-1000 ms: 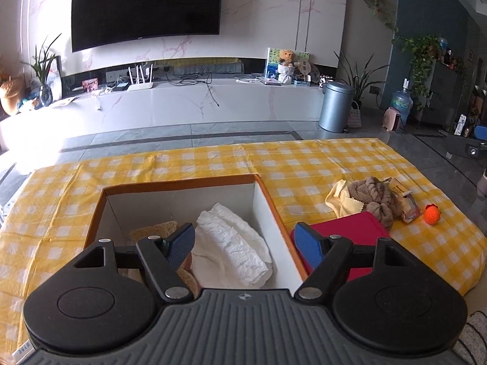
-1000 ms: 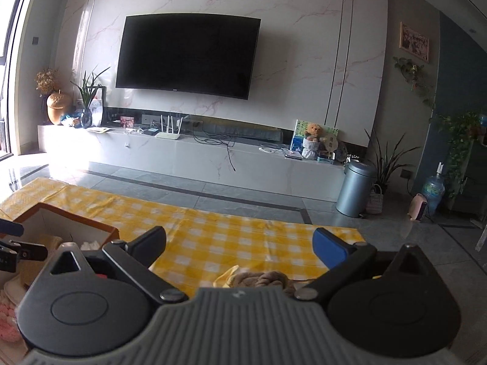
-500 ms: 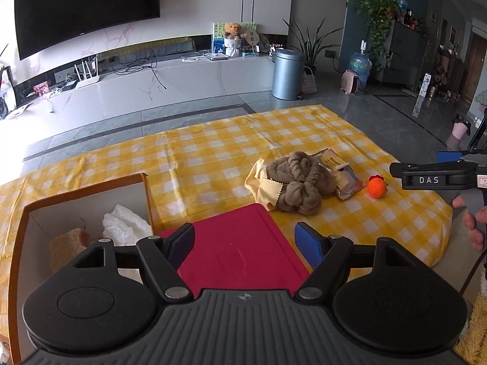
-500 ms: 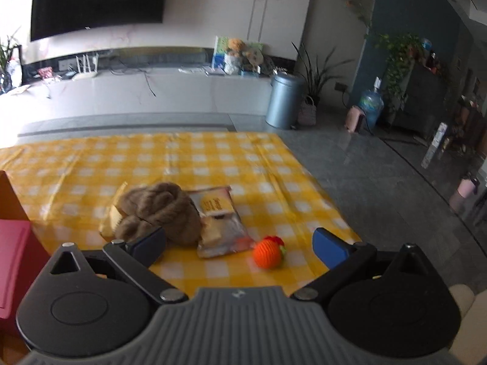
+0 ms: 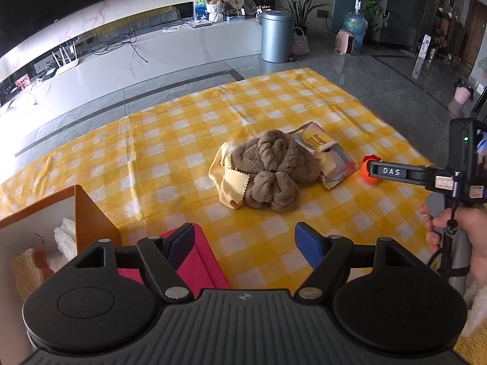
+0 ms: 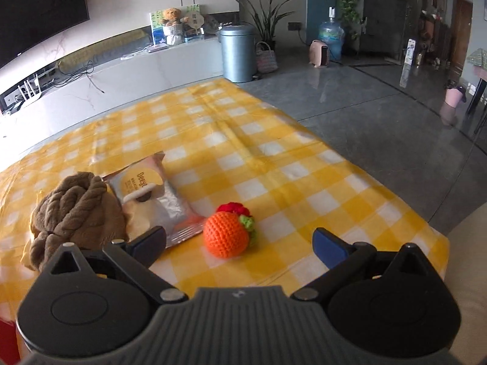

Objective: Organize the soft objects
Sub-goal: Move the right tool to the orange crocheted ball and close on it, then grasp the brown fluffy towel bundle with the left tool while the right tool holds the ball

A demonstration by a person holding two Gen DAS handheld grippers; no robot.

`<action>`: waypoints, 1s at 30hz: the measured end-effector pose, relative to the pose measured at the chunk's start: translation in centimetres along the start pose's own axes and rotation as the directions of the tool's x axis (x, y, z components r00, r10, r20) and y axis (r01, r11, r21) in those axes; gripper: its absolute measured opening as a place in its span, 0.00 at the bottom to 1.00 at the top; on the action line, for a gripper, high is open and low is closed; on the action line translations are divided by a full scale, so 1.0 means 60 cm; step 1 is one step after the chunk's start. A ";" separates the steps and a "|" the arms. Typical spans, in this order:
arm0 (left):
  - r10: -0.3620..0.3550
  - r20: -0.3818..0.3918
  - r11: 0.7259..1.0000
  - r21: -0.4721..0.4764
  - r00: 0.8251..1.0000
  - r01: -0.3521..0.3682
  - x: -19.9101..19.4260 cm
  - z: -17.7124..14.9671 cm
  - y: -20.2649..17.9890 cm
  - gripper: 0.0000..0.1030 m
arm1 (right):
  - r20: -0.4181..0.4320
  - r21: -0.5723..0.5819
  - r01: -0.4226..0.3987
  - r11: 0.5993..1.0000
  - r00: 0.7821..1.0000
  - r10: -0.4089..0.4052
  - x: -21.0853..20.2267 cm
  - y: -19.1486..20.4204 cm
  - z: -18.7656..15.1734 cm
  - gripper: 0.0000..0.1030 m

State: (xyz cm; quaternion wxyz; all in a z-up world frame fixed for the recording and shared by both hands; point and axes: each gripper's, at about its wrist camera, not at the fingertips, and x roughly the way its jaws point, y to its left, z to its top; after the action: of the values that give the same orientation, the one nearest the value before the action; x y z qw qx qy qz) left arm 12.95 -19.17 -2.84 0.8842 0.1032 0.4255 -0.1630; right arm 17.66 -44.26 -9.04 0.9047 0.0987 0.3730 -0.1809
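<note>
Swung away from box (image 5: 91, 213) toward brown towel (image 5: 271, 170); left gripper (image 5: 243, 243) wide, empty; right gripper (image 6: 239, 243) wide, now framing crocheted orange (image 6: 226, 234); probably next pick.

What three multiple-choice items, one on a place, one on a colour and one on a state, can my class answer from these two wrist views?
1. Where does the crocheted ball lie?
A. In the box
B. On the checked cloth, right of the snack packet
C. On the red lid

2. What colour is the bundled towel?
A. Brown
B. Blue
C. White

3. How stands the right hand-held gripper?
A. Shut on the ball
B. Shut on the towel
C. Open, holding nothing

Answers:
1 B: it rests on the checked cloth beside the snack packet.
2 A: its folds are brown in both views.
3 C: its fingers stand wide apart, the ball untouched ahead of them.
</note>
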 end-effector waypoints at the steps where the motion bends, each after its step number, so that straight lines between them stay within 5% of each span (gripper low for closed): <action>1: 0.039 0.000 0.999 0.015 0.999 -0.039 0.011 0.006 -0.004 0.85 | 0.007 0.004 -0.006 1.000 1.000 0.006 0.003 0.003 0.000 0.97; 5: 0.089 -0.034 0.996 -0.005 0.995 -0.089 0.050 0.024 0.000 0.85 | 0.023 -0.029 -0.038 0.999 0.999 0.039 0.026 0.021 0.001 0.94; 11: 0.113 -0.078 0.991 -0.056 0.990 -0.118 0.088 0.041 0.015 0.85 | -0.034 -0.078 0.011 0.997 0.999 -0.014 0.071 0.036 0.005 0.78; 18: -0.026 -0.047 0.996 -0.086 0.999 0.022 0.099 0.051 0.010 0.85 | -0.071 -0.080 0.029 0.996 0.997 -0.035 0.092 0.024 0.004 0.46; 25: -0.093 0.063 0.992 -0.083 0.994 0.098 0.121 0.079 -0.039 0.85 | -0.091 -0.067 -0.015 0.998 0.996 0.009 0.080 0.018 0.006 0.45; 30: -0.112 0.052 0.993 -0.020 0.992 0.113 0.161 0.092 -0.073 0.84 | -0.094 -0.065 -0.019 0.998 0.995 0.012 0.077 0.011 0.006 0.45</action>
State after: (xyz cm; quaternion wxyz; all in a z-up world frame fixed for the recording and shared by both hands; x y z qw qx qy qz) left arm 20.91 -26.93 -7.25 0.8852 0.0647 0.4099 -0.2102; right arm 21.20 -44.95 -12.05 0.8903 0.0801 0.4199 -0.1567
